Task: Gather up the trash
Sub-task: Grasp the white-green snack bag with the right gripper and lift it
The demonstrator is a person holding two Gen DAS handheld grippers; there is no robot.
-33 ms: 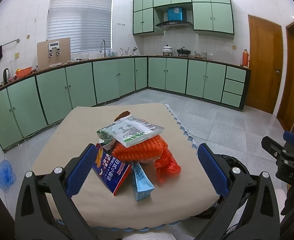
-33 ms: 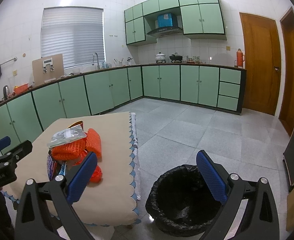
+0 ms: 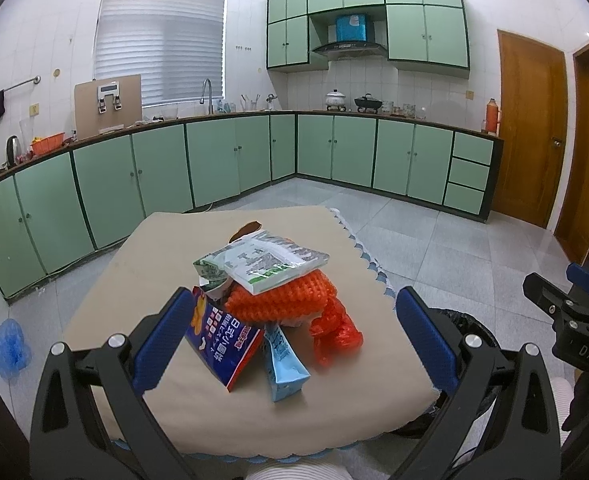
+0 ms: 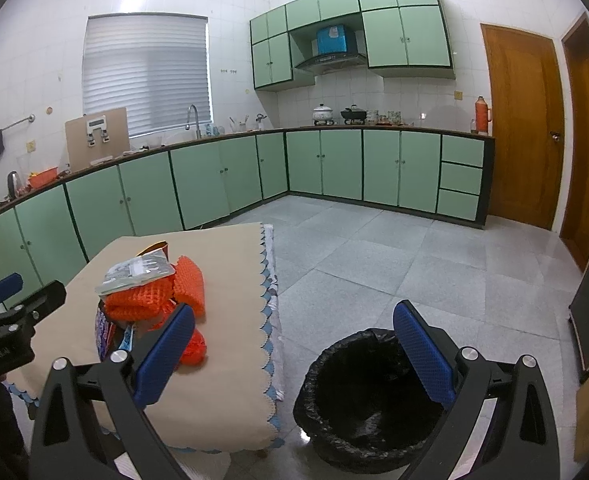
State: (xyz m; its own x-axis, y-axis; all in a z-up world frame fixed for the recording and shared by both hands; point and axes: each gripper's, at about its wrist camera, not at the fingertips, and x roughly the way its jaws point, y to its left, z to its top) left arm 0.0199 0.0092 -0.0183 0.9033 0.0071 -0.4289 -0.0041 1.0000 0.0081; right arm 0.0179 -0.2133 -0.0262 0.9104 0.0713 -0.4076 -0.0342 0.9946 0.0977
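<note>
You are holding the left gripper (image 3: pixel 294 336) wide open and empty just short of the trash pile (image 3: pixel 272 300) lying on the cloth-covered surface (image 3: pixel 154 264), while your right gripper (image 4: pixel 294 348), equally wide open and empty, is hovering over the black-lined bin (image 4: pixel 358 396) beside it.

White-tiled kitchen: green cabinets (image 3: pixel 222 160), blinded window (image 3: pixel 160 44), wooden door (image 3: pixel 530 128), grey tiled floor (image 4: pixel 374 256).
</note>
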